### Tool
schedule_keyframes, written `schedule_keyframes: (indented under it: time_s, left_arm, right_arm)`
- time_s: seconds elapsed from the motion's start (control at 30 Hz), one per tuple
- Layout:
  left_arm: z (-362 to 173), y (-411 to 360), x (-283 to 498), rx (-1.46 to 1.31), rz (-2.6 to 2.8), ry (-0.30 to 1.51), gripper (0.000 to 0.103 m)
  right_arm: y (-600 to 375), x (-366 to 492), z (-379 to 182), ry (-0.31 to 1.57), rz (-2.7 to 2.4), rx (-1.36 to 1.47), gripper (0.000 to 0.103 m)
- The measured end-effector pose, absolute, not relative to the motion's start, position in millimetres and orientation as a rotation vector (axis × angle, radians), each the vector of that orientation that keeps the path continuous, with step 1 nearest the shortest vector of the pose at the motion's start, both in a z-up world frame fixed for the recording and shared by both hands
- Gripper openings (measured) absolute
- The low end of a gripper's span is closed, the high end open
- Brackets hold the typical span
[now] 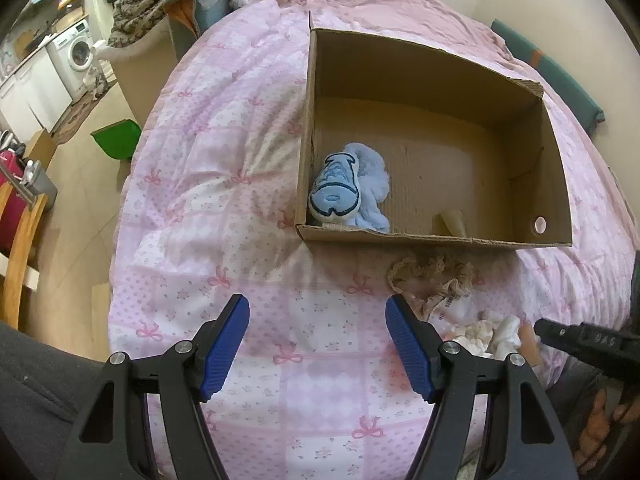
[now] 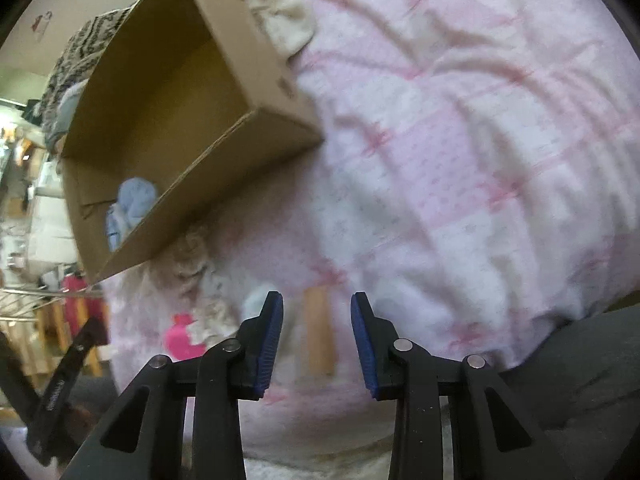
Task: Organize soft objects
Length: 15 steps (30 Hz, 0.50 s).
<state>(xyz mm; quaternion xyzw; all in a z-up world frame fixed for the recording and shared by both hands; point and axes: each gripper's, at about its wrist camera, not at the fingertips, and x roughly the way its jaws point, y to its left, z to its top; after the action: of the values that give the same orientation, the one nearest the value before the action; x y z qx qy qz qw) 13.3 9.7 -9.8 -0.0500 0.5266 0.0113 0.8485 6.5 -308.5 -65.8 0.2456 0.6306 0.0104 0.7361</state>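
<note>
An open cardboard box (image 1: 552, 184) lies on the pink quilt. A light blue plush slipper (image 1: 336, 190) and a blue fluffy piece (image 1: 374, 182) sit in its near left corner; they also show in the right wrist view (image 2: 130, 208). A beige lace item (image 1: 432, 276) and white soft pieces (image 1: 492, 332) lie in front of the box. My left gripper (image 1: 318, 312) is open and empty above the quilt. My right gripper (image 2: 317, 312) is open and empty over a brown tube (image 2: 319, 332); its view is blurred. A pink item (image 2: 180, 340) lies to its left.
The box (image 2: 256, 76) has a cream cloth (image 2: 288, 24) against its far side. A small cardboard tube (image 1: 452, 222) stands inside the box. The bed edge drops to the floor on the left, with a green bin (image 1: 118, 138) and a wooden chair (image 1: 20, 248) there.
</note>
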Motion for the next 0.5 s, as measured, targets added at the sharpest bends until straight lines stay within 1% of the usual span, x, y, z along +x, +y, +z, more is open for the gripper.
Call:
schedule_keyframes:
  time_s: [0.1, 0.23, 0.27, 0.3, 0.33, 0.5]
  left_arm:
    - [-11.5, 8.0, 14.1, -0.107, 0.020, 1.115, 0.068]
    - [-10.4, 5.6, 13.6, -0.101, 0.012, 1.110, 0.068]
    - [-10.5, 5.4, 13.5, -0.099, 0.012, 1.110, 0.068]
    - [-10.7, 5.6, 13.5, -0.100, 0.013, 1.111, 0.068]
    - [-10.6, 5.7, 13.4, -0.102, 0.013, 1.112, 0.068]
    - [-10.5, 6.1, 12.3, -0.100, 0.020, 1.112, 0.068]
  right_arm:
    - [-301.6, 8.7, -78.7, 1.455, 0.033, 0.502, 0.037]
    - [-284.5, 13.4, -78.7, 1.469, 0.054, 0.400, 0.036]
    - [-281.1, 13.4, -79.8, 1.472, 0.054, 0.378, 0.031]
    - [-277.4, 14.0, -79.9, 1.478, 0.059, 0.356, 0.012]
    - [-274.9, 14.2, -80.1, 1.485, 0.067, 0.339, 0.007]
    - [-271.7, 9.5, -67.7, 1.419, 0.090, 0.356, 0.006]
